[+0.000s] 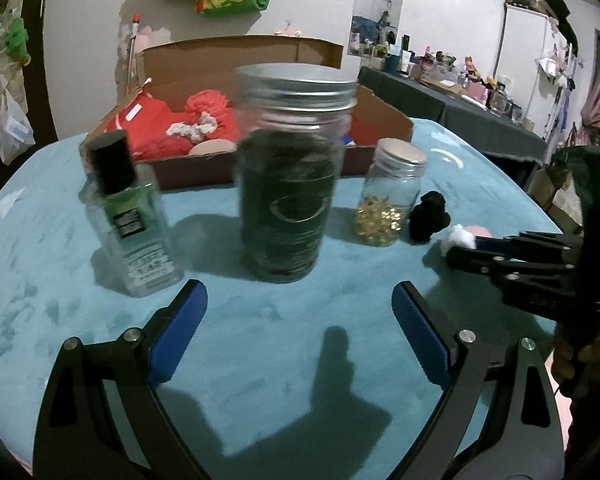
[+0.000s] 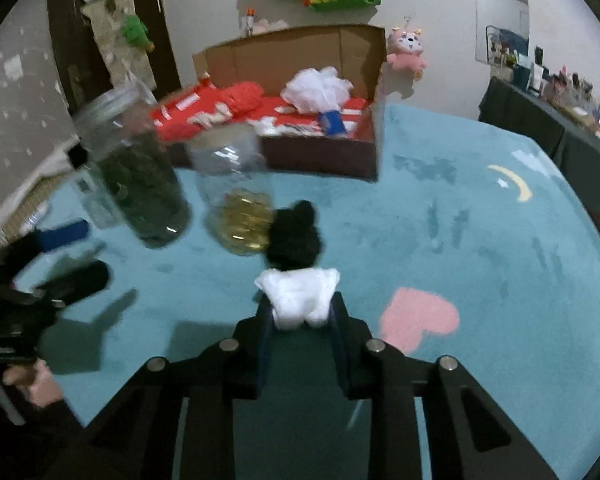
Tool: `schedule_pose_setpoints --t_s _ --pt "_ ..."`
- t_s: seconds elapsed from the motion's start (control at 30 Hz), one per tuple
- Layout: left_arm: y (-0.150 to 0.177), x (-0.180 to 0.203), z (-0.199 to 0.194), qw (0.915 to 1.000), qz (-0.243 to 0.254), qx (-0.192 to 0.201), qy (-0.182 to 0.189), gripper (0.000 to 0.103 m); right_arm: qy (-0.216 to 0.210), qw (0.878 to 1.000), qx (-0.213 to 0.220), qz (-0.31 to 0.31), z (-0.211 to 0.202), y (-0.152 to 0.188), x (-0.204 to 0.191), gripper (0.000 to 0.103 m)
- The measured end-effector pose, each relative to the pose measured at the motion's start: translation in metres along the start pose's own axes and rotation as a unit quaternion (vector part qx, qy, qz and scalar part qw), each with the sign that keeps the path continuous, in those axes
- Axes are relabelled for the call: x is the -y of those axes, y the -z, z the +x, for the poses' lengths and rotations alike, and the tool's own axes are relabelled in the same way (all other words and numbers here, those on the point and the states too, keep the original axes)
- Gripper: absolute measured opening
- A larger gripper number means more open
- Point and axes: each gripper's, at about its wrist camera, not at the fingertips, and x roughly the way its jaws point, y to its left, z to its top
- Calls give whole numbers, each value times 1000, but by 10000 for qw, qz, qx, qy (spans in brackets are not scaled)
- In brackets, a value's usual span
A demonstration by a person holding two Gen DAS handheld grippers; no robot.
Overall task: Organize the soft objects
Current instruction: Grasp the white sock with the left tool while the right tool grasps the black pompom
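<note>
Clamped low in the frame, the right gripper (image 2: 300, 312) pinches a white soft toy (image 2: 298, 294); pickup step done, next carry it to the cardboard box (image 2: 320, 160) above; left gripper (image 1: 300, 332) gapes empty.

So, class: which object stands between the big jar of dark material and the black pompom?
The small jar holding gold bits stands between the big jar and the black pompom, touching or nearly touching the pompom. The left wrist view shows it best.

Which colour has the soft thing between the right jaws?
White pompom, squeezed between the pads; it shows best in the right wrist view.
</note>
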Motion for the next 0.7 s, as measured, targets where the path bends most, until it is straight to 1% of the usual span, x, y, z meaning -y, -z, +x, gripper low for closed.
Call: schedule_pose_setpoints --t_s 0.07,0.17,0.37,0.43,0.53,0.63,0.7 --pt "2 -8 -3 10000 -20 13 20 95 -7 9999 128 -112 -8 -1 -16 28" --pt "5 -24 -8 10000 -46 48 1 95 -313 9989 215 -278 -8 -6 -45 28" --pt "12 -66 -23 9996 -166 62 -217 95 -672 9963 45 -536 24 -18 -95 30" --pt "16 -80 -26 9994 -228 8 -251 95 -686 9958 -45 -599 35 -21 -106 31" --pt "20 -93 -28 9990 -293 -39 -329 95 -698 9953 -198 -645 49 -23 -116 36" --pt "23 -98 -26 9992 -294 -91 -271 95 -591 9953 -227 -734 52 -22 -120 43" --pt "22 -95 -24 9994 -259 -98 -229 95 -559 9953 -227 -762 50 -20 -121 51"
